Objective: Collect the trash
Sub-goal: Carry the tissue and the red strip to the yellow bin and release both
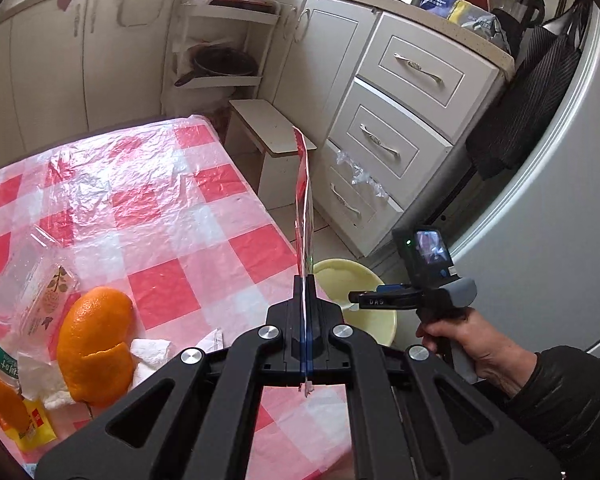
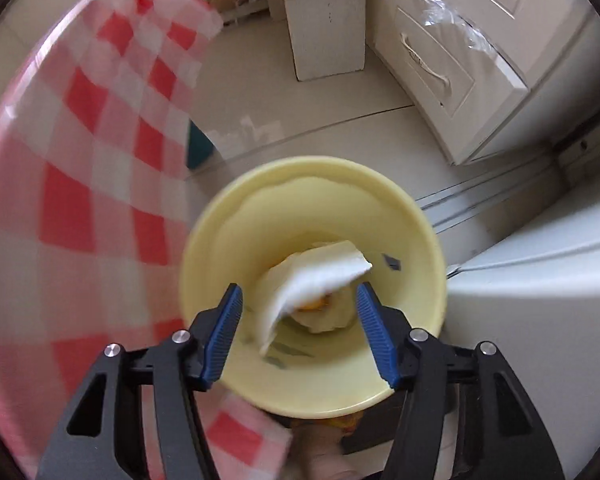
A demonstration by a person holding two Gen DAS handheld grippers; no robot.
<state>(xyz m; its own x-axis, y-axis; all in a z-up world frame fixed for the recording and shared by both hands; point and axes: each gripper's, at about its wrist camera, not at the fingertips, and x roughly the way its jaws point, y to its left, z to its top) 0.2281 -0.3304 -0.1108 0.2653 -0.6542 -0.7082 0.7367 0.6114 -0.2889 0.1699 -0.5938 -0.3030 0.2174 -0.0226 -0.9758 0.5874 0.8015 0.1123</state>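
Note:
My left gripper (image 1: 305, 280) is shut on a thin red and clear plastic wrapper (image 1: 303, 196) that stands up edge-on above the table's right edge. My right gripper (image 2: 299, 294) is open over a yellow bin (image 2: 228, 240) on the floor. A white tissue (image 2: 316, 280) is in the air between its fingers, above orange peel and paper lying in the bin. The bin (image 1: 364, 320) and right gripper (image 1: 364, 300) also show in the left wrist view. On the checked table (image 1: 188, 280) lie orange peels (image 1: 96, 340), tissues (image 1: 152, 354), a clear plastic container (image 1: 28, 292) and a crumpled clear bag (image 1: 80, 188).
A small white stool (image 1: 272, 140) stands beyond the table. White drawers (image 1: 396, 144) with plastic film hanging from one are at the right, and a white fridge (image 1: 560, 240) beyond them. A juice bottle (image 1: 0, 380) and yellow packet (image 1: 36, 424) sit at the table's left.

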